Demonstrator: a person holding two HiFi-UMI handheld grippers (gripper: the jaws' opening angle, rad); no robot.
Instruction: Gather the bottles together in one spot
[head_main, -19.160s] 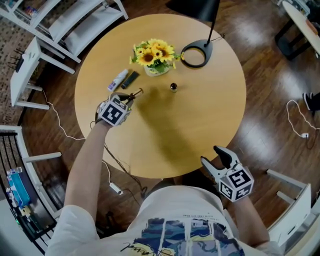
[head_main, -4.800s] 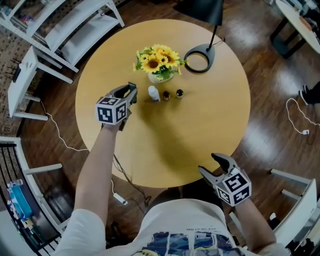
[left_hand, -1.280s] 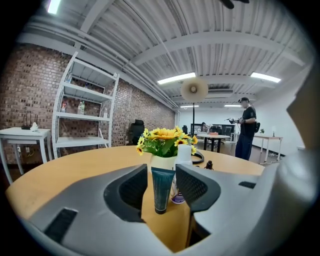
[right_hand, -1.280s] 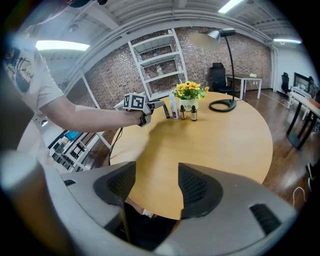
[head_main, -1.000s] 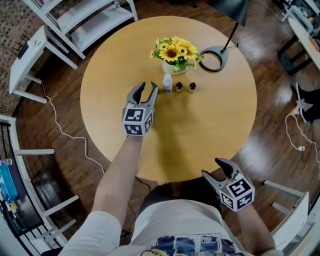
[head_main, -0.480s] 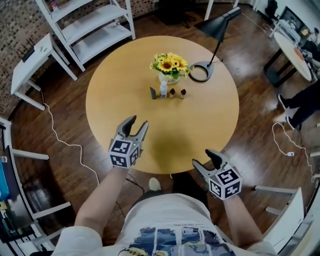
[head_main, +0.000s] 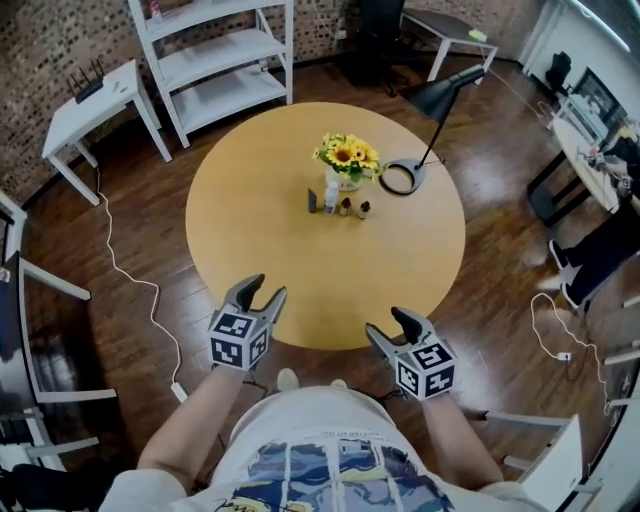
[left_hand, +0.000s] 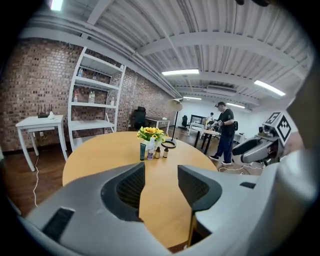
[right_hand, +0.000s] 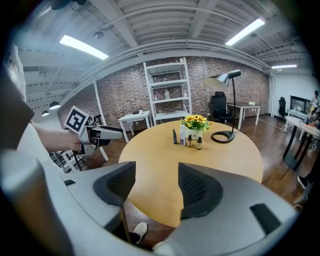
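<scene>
Wood round table (head_main: 230, 240), bottles look already grouped, so I judge the step in hand is just pulling clear. Left gripper (head_main: 262, 292) is at the near edge, jaws moderately apart with nothing between them; right gripper (head_main: 387, 324) likewise, apart and empty. Best to keep both clear of the row, no sweep toward the sunflowers (head_main: 346, 155). Bottles stand upright mid-table, just in front of the flowers, close together in a row: dark tube (head_main: 312, 201), white bottle (head_main: 330, 196), small brown bottle (head_main: 345, 207), second brown bottle (head_main: 364, 209). Lamp base (head_main: 400, 178) is just right of them.
</scene>
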